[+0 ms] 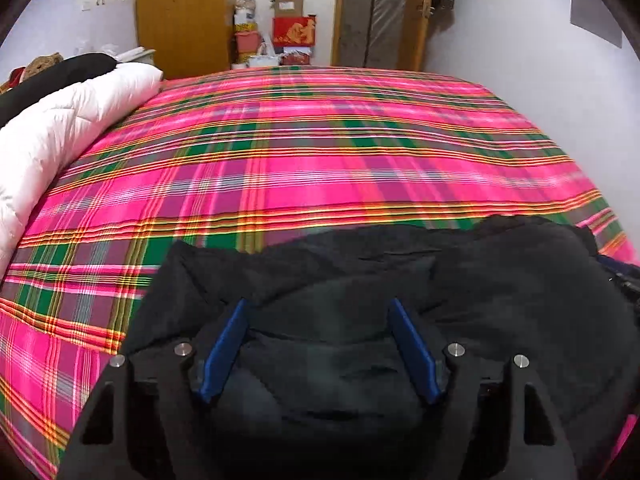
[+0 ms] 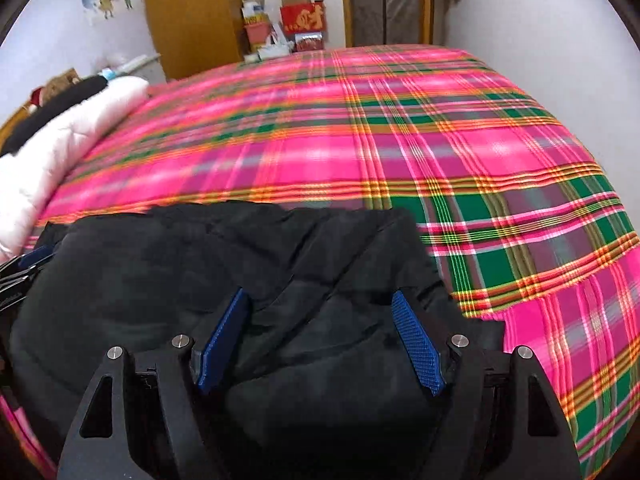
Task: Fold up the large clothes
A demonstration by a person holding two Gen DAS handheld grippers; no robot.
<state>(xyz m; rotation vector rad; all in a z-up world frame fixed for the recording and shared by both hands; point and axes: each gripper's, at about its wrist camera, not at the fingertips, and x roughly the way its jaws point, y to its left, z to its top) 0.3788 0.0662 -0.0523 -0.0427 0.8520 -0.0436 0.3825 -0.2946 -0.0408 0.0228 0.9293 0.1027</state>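
A large black padded garment (image 1: 460, 280) lies bunched at the near edge of a bed with a pink, green and orange plaid cover (image 1: 300, 152). My left gripper (image 1: 318, 308) is open, its blue pads spread over the garment's left part, with nothing between them. My right gripper (image 2: 320, 304) is open too, over the garment's right part (image 2: 280, 248). The left gripper's tip shows at the left edge of the right wrist view (image 2: 24, 268). Both views are slightly blurred.
A white quilt (image 1: 60, 132) with a black item on it lies along the bed's left side. Behind the bed stand a wooden door (image 1: 180, 12), stacked boxes and bags (image 1: 280, 32) and a doorway (image 1: 380, 12). White walls close in on the right.
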